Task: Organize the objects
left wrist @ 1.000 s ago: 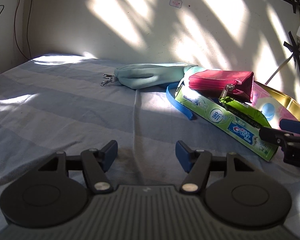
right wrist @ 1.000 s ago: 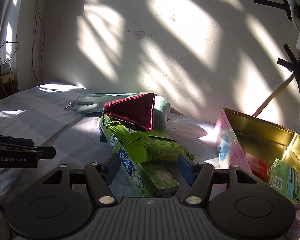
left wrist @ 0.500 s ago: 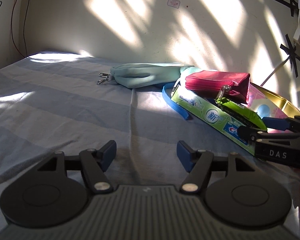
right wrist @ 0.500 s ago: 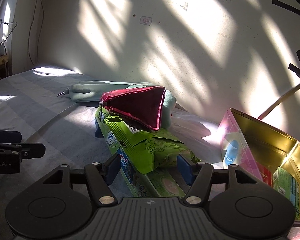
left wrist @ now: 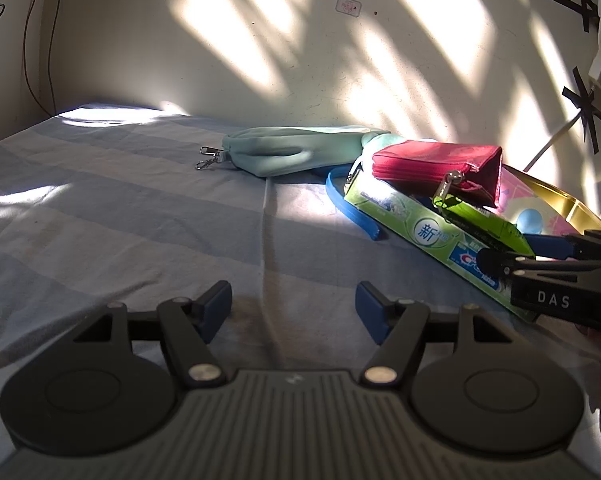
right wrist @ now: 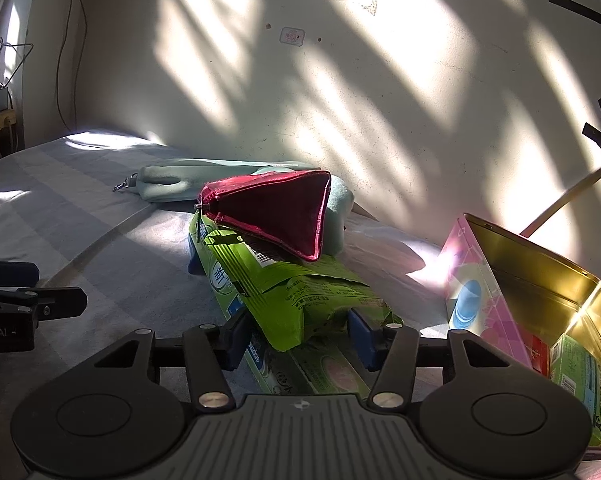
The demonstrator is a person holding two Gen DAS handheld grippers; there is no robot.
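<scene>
Right gripper nearer; boxes in tin

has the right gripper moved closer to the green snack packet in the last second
Yes. The right gripper has advanced toward the green packet lying on the toothpaste box; its open fingers now flank the packet's near end.

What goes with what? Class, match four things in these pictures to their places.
Things:
1. red pouch
2. green packet
3. pink box
4. clip

Places:
A. leaning against the gold tin
B. between the right gripper fingers
C. on top of the pile
D. at the mint bag end, on the sheet

Pairs: 1-C, 2-B, 3-A, 4-D
</scene>
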